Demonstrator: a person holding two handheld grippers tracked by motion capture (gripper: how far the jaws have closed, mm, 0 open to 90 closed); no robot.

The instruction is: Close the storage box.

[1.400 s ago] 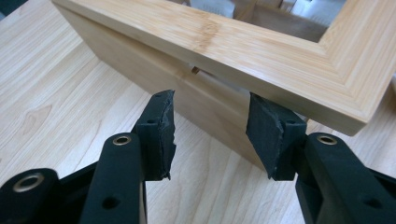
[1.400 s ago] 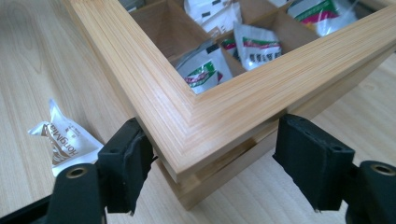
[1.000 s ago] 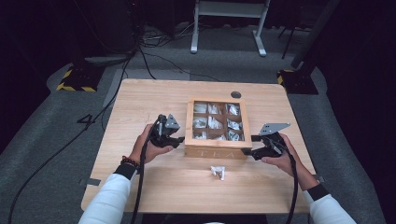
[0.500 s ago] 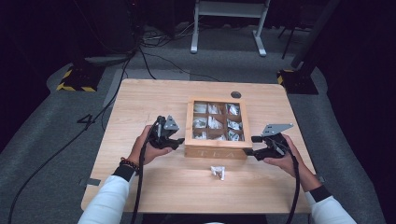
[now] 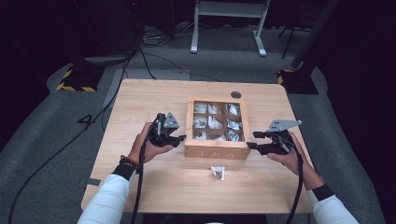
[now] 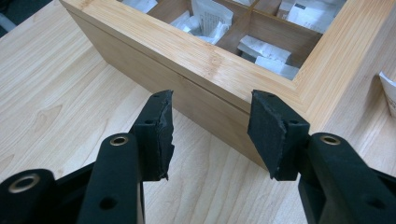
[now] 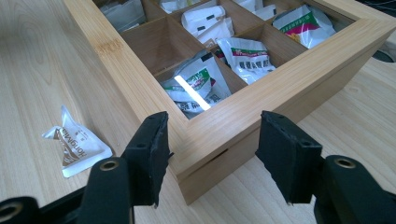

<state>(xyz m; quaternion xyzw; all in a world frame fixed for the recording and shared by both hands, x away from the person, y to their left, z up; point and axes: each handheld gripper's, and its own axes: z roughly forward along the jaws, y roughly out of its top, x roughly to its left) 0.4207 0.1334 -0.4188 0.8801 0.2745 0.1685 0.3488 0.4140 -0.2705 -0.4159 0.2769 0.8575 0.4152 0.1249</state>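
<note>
A wooden tea box [image 5: 215,150] with open compartments of tea sachets stands mid-table. My left gripper [image 5: 179,140] sits at its left wall near the front corner. In the left gripper view the left gripper [image 6: 210,133] stands open just short of the box [image 6: 205,60], with nothing between the pads. My right gripper [image 5: 252,140] is at the front right corner. Its jaws have just been closing. In the right gripper view the right gripper [image 7: 212,154] straddles that corner of the box [image 7: 261,102], and the pads are not pressing on it. A loose sachet [image 5: 218,172] lies in front of the box.
The light wooden table [image 5: 154,98] has a dark round hole [image 5: 236,94] behind the box. The loose sachet [image 7: 74,147] lies left of my right jaws. Cables and a metal stand [image 5: 229,23] are on the floor beyond the table.
The right gripper's jaws stand a little closer together around the box corner. Both hands have stayed in place.
</note>
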